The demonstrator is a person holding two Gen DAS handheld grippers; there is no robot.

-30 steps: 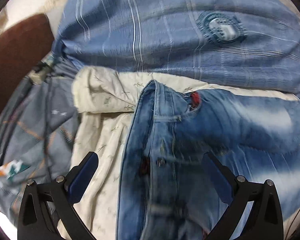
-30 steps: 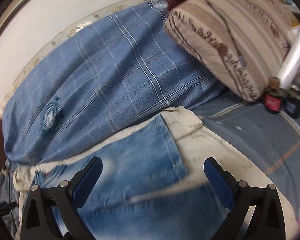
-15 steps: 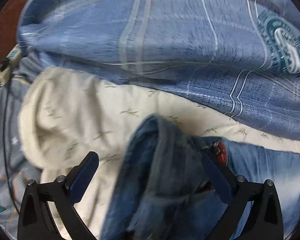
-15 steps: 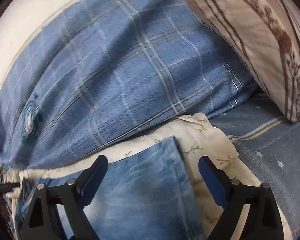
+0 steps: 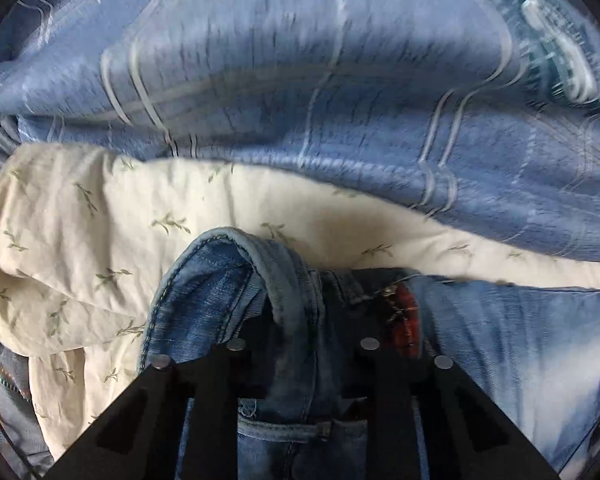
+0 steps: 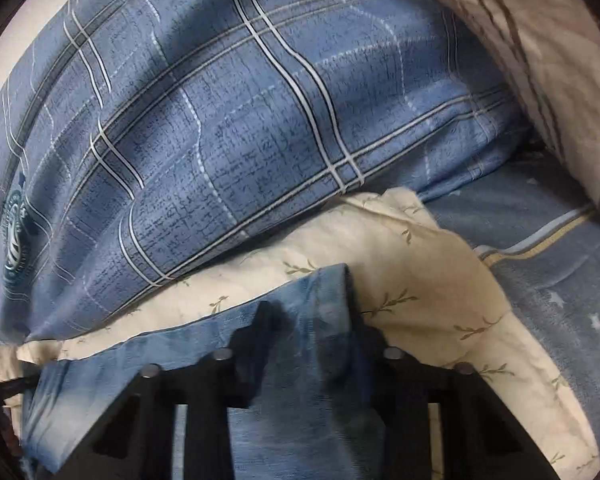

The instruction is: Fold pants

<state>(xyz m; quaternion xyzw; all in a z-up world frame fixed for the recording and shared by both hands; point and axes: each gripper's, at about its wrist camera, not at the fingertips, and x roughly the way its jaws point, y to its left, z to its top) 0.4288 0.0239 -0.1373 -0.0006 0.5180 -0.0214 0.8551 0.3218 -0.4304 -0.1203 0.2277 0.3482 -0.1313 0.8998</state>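
The pants are blue jeans (image 5: 520,344) lying on a cream leaf-print cloth (image 5: 80,240). In the left wrist view my left gripper (image 5: 300,320) is shut on the jeans' waistband, which bunches up between the fingers; a red patch (image 5: 404,320) shows beside it. In the right wrist view my right gripper (image 6: 312,332) is shut on the hem corner of a jeans leg (image 6: 140,368), over the same cream cloth (image 6: 420,280).
A big blue plaid pillow (image 6: 240,120) lies just behind the jeans and also fills the top of the left wrist view (image 5: 300,80). A beige striped pillow (image 6: 540,60) sits at the right. A blue-grey bedspread (image 6: 560,300) lies at the right.
Both grippers moved forward and down onto the jeans and went from open to shut: the left on the waistband, the right on the leg hem.
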